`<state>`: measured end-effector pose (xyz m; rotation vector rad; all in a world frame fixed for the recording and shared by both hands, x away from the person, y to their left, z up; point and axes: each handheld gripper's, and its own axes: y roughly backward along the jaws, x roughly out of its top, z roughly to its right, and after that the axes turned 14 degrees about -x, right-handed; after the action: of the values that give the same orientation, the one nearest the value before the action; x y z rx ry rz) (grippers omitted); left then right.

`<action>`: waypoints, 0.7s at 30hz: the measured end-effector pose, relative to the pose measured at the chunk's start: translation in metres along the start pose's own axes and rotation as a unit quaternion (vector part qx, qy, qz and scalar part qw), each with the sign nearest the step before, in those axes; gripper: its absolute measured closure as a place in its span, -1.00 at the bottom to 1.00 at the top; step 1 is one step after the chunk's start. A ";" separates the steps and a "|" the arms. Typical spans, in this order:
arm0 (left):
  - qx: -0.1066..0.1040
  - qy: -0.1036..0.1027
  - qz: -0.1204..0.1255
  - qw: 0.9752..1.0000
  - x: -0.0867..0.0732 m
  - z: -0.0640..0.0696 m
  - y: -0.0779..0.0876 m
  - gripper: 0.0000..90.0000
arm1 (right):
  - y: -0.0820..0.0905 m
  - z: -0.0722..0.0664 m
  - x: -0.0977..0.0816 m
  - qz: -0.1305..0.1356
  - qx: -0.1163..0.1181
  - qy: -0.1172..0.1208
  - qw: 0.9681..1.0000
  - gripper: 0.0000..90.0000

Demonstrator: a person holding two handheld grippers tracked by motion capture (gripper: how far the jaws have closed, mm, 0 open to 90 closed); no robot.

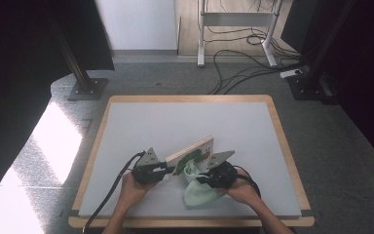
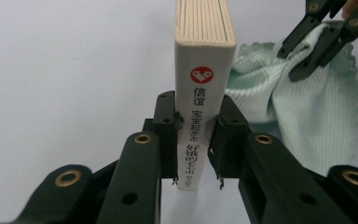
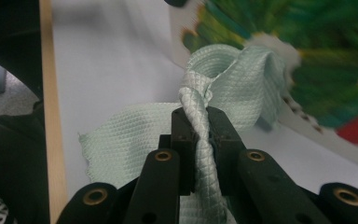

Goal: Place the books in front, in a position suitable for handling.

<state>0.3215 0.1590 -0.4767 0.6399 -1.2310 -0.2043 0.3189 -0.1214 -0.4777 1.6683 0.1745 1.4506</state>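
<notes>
Two claws work close together at the near middle of the desk [image 1: 126,126], a white top with a wooden rim. Left claw [image 2: 196,140] is clamped on a board book [image 2: 204,70], jaws pressing both covers near the spine's lower end. Spine is white with a red round logo and black Chinese characters; thick cream page edges show at its top. In the high view the left claw [image 1: 168,170] holds the book [image 1: 192,148] tilted up off the desk, far end raised toward the right, lower end near the claw. Cover facing the right claw is green with some red, blurred, picture unclear.

Right claw [image 3: 199,135] is closed on a pale mint-green cloth [image 3: 135,135], a twisted bunch of waffle-weave fabric pinched between the jaws. Bunched top of the cloth touches the book cover [image 3: 326,60]; the rest spreads flat on the desk toward the near wooden edge. From the left gripper view the right claw [image 2: 314,44] shows at upper right, jaws pinched into the cloth [image 2: 307,112] just beside the book. In the high view the right claw [image 1: 204,178] sits just right of the book, with the cloth [image 1: 197,192] hanging below it onto the desk.

One hand wraps each gripper: left hand [image 1: 134,187], right hand [image 1: 243,190]. Black cables trail from both. Floor beyond the desk is grey carpet with loose cables [image 1: 243,68] and a white frame's legs.
</notes>
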 end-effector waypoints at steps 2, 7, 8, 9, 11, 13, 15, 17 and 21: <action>-0.001 0.000 0.000 1.000 0.000 0.000 0.000 0.65 | -0.009 -0.006 0.008 0.004 0.010 0.006 1.000 0.82; -0.001 0.001 0.000 1.000 0.000 -0.001 0.000 0.65 | -0.020 -0.016 0.019 0.012 0.024 0.017 0.999 0.82; -0.001 0.001 0.000 1.000 0.000 -0.001 0.000 0.65 | -0.025 -0.020 0.024 0.016 0.029 0.019 0.999 0.82; -0.001 0.000 0.000 1.000 0.000 0.000 0.000 0.65 | -0.025 -0.020 0.024 0.016 0.029 0.019 0.999 0.82; -0.001 0.000 0.000 1.000 0.000 0.000 0.000 0.65 | -0.031 -0.024 0.026 0.017 0.032 0.022 0.999 0.82; 0.000 -0.001 0.000 1.000 0.000 0.000 0.000 0.65 | -0.038 -0.026 0.027 0.016 0.035 0.025 0.999 0.82; 0.000 -0.002 -0.001 1.000 0.000 0.000 0.000 0.65 | -0.047 -0.027 0.024 0.008 0.034 0.027 0.999 0.81; -0.001 -0.002 0.000 1.000 0.000 0.000 0.000 0.65 | -0.055 -0.026 0.019 -0.002 0.033 0.024 0.999 0.80; -0.001 -0.002 0.000 1.000 -0.001 0.000 0.000 0.65 | -0.057 -0.020 0.014 -0.002 0.043 0.012 0.999 0.59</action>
<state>0.3217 0.1596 -0.4771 0.6376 -1.2350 -0.2075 0.3305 -0.0690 -0.5081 1.7189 0.2584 1.4793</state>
